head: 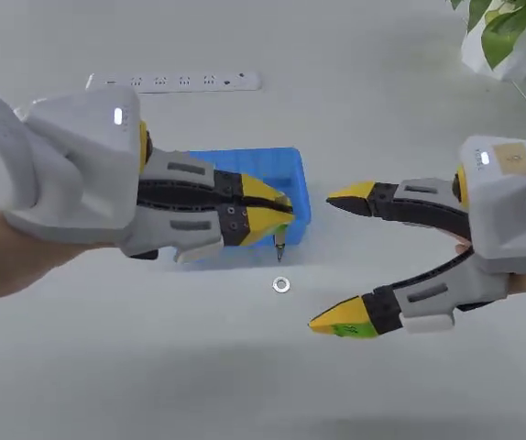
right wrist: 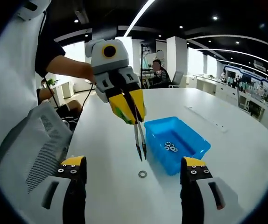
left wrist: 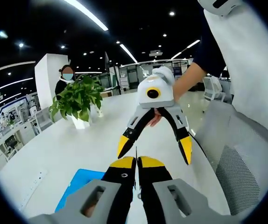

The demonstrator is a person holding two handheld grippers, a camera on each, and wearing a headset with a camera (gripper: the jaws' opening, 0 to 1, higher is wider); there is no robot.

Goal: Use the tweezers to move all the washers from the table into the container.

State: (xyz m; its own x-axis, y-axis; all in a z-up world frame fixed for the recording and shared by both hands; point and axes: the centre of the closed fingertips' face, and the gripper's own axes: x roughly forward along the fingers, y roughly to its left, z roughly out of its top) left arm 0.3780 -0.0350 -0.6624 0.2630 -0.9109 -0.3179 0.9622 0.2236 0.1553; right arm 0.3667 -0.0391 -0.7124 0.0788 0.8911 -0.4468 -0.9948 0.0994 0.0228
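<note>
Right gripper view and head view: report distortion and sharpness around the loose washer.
Right gripper view: fisheye bows the table edge and ceiling lights, yet the washer reads crisp near the container. Head view: undistorted but softer, flat even light on the washer.

The person is wearing a dark sleeve (right wrist: 50,51). At 9 o'clock the left gripper (head: 286,213) is showing a white housing, black-grey jaws, yellow tips; at 3 o'clock the right gripper (head: 323,261) is looking alike, bearing a tan label

A power strip (head: 173,82) lies far back — potted plant (head: 506,27) right.
</note>
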